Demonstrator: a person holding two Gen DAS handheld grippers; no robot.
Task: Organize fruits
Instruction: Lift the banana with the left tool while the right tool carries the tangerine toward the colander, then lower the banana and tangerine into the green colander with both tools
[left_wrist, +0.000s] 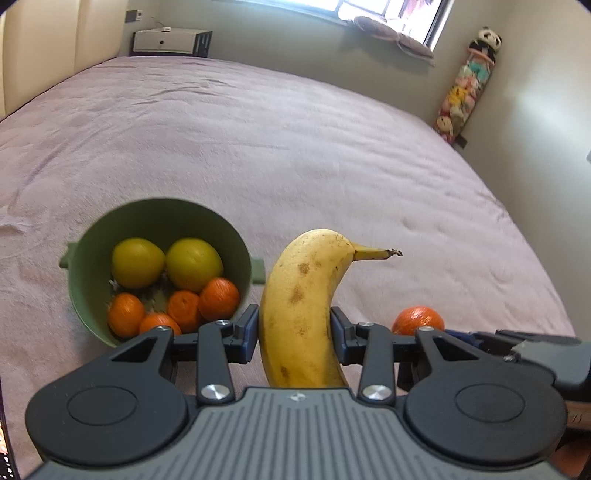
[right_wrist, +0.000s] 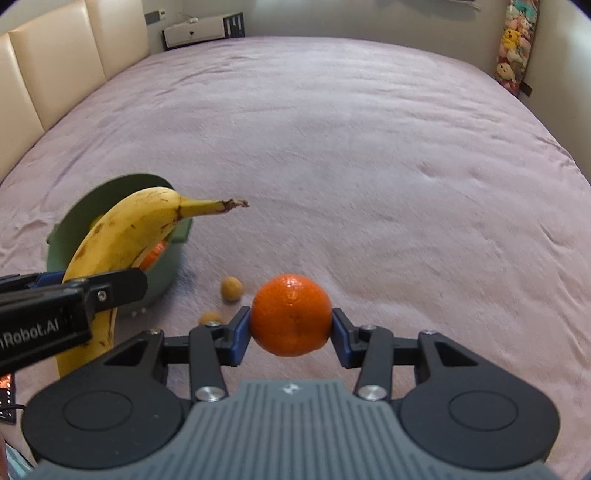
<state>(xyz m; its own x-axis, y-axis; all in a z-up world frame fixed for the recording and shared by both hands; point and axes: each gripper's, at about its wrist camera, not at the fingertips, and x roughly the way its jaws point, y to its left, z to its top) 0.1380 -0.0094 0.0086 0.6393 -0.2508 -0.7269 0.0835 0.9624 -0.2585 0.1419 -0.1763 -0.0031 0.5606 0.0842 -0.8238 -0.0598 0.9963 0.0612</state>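
My left gripper (left_wrist: 294, 334) is shut on a spotted yellow banana (left_wrist: 301, 295), held upright above the bed with its stem pointing right. To its left stands a green bowl (left_wrist: 207, 221) holding two yellow-green fruits (left_wrist: 137, 262) and several oranges (left_wrist: 218, 298). My right gripper (right_wrist: 291, 334) is shut on an orange (right_wrist: 291, 314), lifted off the cover. In the right wrist view the banana (right_wrist: 125, 229) and the left gripper's finger (right_wrist: 110, 286) cross in front of the bowl (right_wrist: 110, 192). In the left wrist view the held orange (left_wrist: 417, 319) shows at the right.
Two small tan fruits (right_wrist: 232, 289) (right_wrist: 210, 317) lie on the pink bed cover (right_wrist: 351, 147) beside the bowl. A cream headboard (right_wrist: 55, 55) lines the left. A white nightstand (left_wrist: 166, 40) stands at the far end, a plush-toy column (left_wrist: 465, 85) at the right wall.
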